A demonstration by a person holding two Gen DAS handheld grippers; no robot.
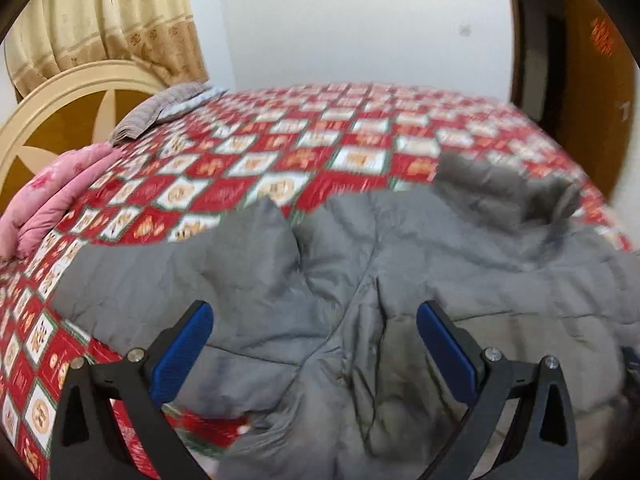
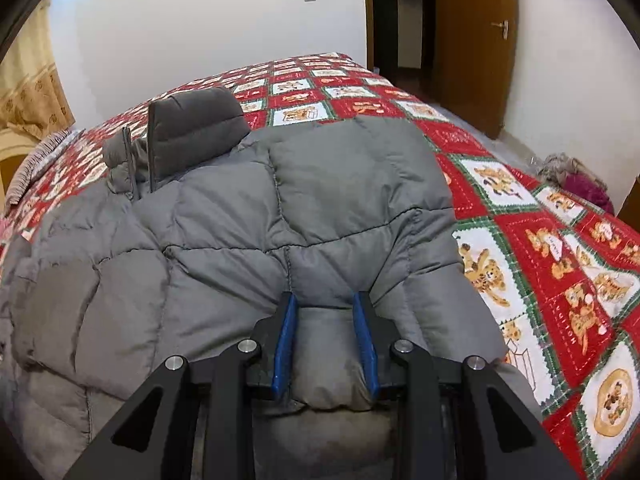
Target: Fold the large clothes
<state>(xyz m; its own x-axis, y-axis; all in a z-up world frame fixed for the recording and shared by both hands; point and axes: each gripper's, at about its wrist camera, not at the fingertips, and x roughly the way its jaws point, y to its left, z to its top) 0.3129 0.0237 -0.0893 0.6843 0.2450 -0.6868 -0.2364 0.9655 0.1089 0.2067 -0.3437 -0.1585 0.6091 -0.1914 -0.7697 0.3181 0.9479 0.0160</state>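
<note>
A large grey puffer jacket (image 1: 360, 264) lies spread on the bed, its collar toward the far side. In the right wrist view the jacket (image 2: 248, 216) fills the middle, with its dark grey collar (image 2: 192, 128) and zipper at the upper left. My left gripper (image 1: 314, 316) is open and empty, hovering just above the jacket's near part. My right gripper (image 2: 325, 304) is shut on a thick bunch of the jacket's near edge, which bulges between its blue pads (image 2: 285, 344).
The bed carries a red, white and green patchwork quilt (image 2: 560, 248). A pink folded blanket (image 1: 48, 208) and a grey-brown folded cloth (image 1: 160, 108) lie near the cream headboard (image 1: 60, 96). A brown door (image 2: 472, 40) stands at the right, with a clothes pile (image 2: 576, 176) on the floor.
</note>
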